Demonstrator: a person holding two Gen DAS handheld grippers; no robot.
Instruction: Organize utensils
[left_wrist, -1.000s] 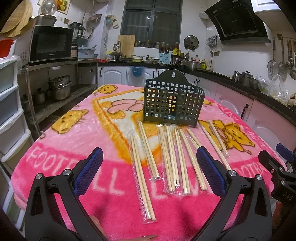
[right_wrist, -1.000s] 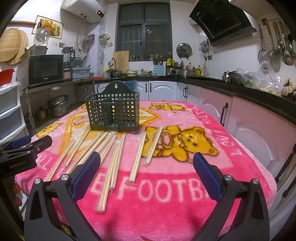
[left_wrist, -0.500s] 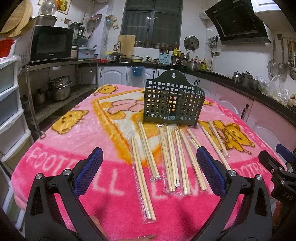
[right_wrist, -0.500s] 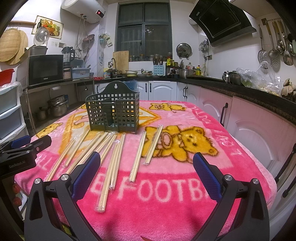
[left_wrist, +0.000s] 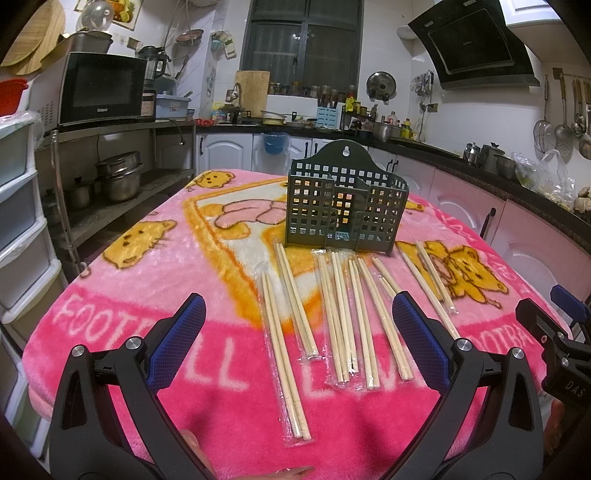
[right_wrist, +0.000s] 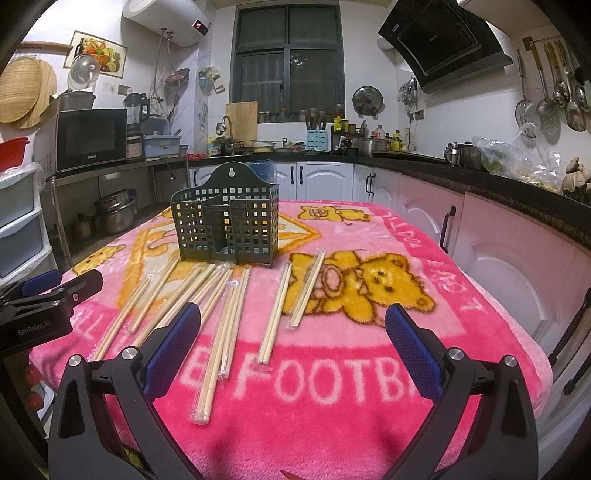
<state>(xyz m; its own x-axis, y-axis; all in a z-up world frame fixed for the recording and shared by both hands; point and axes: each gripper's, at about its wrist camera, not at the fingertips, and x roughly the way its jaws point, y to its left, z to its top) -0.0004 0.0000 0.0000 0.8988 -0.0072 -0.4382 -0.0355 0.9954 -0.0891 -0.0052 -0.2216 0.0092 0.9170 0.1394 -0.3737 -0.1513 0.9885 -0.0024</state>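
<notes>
While both claws are held spread and empty above the desk's (right_wrist: 480, 314) near edge, the wrapped chopsticks (left_wrist: 332, 310) are seen fanned before the upright holder (left_wrist: 347, 206). Bare blanket toward the cabinets is revealed only from the right claw (right_wrist: 293, 332); the left claw (left_wrist: 295, 328) is centred over the chopsticks.

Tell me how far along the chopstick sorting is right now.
Nothing looks done: the dark holder shows no chopsticks inside. Nothing is in hand: the left gripper and right gripper are both open and empty. All the wrapped chopstick pairs lie on the pink blanket and are left to go in.
</notes>
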